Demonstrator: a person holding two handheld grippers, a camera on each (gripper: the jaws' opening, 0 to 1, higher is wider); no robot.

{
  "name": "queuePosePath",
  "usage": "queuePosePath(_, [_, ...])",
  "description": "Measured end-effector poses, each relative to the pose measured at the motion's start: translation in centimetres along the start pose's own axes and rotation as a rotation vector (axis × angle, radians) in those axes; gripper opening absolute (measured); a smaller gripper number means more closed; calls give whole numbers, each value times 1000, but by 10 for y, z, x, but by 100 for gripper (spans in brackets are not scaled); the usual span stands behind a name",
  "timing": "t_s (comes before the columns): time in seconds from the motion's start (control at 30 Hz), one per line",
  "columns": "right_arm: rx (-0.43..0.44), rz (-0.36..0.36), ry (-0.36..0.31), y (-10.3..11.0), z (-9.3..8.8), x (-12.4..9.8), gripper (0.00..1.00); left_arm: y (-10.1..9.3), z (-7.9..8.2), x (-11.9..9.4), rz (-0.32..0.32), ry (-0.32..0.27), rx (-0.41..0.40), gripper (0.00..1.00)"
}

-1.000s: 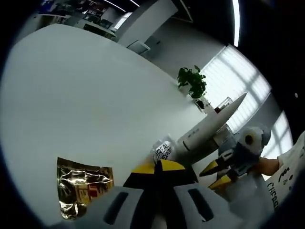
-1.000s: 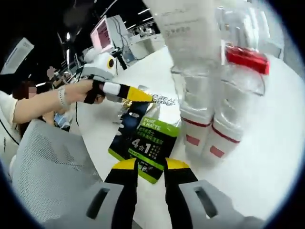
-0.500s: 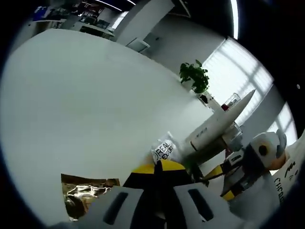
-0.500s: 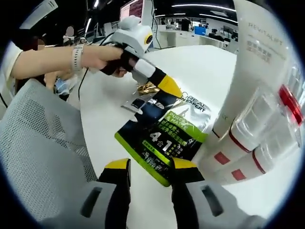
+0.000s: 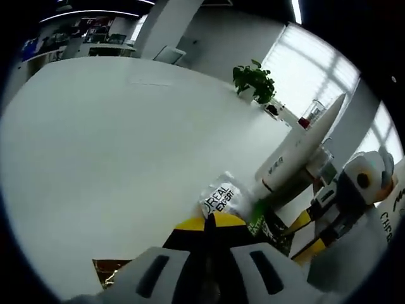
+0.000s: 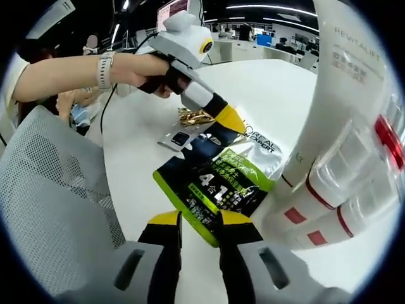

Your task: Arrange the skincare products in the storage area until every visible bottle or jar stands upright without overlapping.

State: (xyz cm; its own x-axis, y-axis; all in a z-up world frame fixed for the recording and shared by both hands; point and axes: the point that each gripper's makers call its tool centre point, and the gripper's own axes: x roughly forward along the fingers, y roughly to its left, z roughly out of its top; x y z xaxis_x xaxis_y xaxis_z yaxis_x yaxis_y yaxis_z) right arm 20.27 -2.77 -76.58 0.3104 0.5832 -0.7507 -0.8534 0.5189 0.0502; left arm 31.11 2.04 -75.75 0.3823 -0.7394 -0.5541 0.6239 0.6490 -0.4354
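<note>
Flat foil L'Oréal sachet pack on the white table, touching a white tube: light, floppy, slippery; best pinched by an edge. Left gripper pressed together at its top corner; right gripper slightly apart, straddling its lower edge.

A broad white table stretches out ahead of me, its surface bare and evenly lit. At its far edge stands a leafy green potted plant. Behind the plant, bright windows with pale blinds let in daylight, and a white column rises at the back of the room. From my other side I see a grey mesh chair back close beside the table. Farther off there is an office with a computer monitor glowing pinkish, rows of desks and long ceiling lights against a dark ceiling.
</note>
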Motion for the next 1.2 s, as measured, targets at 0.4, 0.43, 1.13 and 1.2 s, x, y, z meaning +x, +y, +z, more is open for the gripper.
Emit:
queuePosePath(0.4, [-16,-12,15,-3,-1,2,18,4,7,2,3,0,57,1])
queuePosePath(0.43, [-16,-13,16,-3,-1,2,18,8,8,2,9,-1,69,2])
queuePosePath(1.13, [4,-19,17,-4,-2,1,15,10,-1,-9,71,32,271,15])
queuePosePath(1.2, [0,-22,17,-3,-2,2,15,9,-1,-8,66,37,263,15])
